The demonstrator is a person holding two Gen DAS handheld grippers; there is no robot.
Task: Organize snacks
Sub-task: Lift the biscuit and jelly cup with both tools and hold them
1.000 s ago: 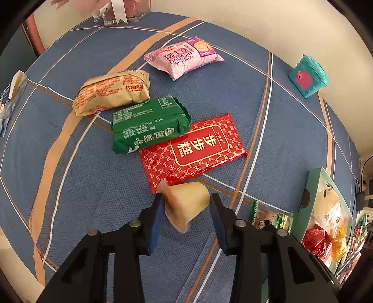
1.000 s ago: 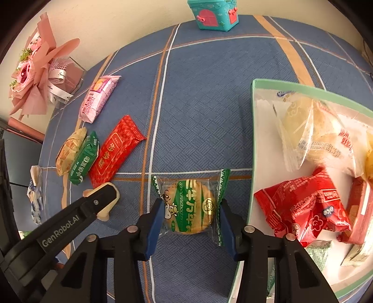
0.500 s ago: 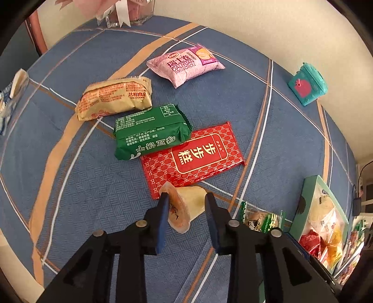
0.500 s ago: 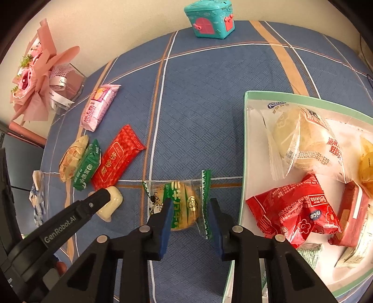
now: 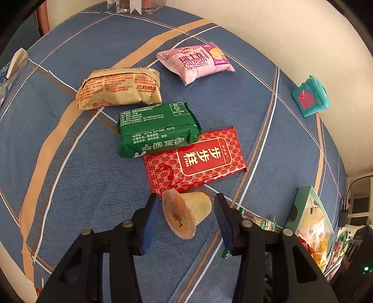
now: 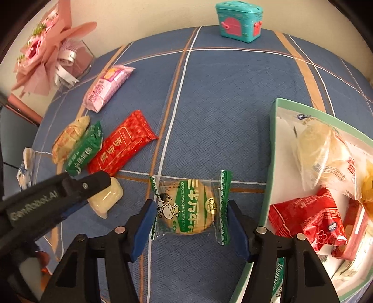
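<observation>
My left gripper (image 5: 186, 211) is open around a small jelly cup (image 5: 186, 213) lying on its side on the blue cloth; the fingers do not touch it. My right gripper (image 6: 190, 214) is open around a green-and-clear biscuit packet (image 6: 190, 207) lying flat on the cloth. The left gripper (image 6: 70, 190) and the cup (image 6: 107, 197) also show in the right wrist view. A green-rimmed tray (image 6: 271, 144) with several snacks lies at the right. A red packet (image 5: 195, 160), a green packet (image 5: 156, 130), a tan packet (image 5: 119, 87) and a pink Swiss-roll packet (image 5: 195, 61) lie beyond the cup.
A teal toy chest (image 6: 239, 21) stands at the far edge by the wall. A pink bouquet in a glass vase (image 6: 51, 53) stands at the far left. A clear wrapper (image 5: 14, 67) lies at the left table edge.
Both grippers were closed on their snacks half a second ago and have now opened. The jelly cup and the biscuit packet lie released on the cloth.
</observation>
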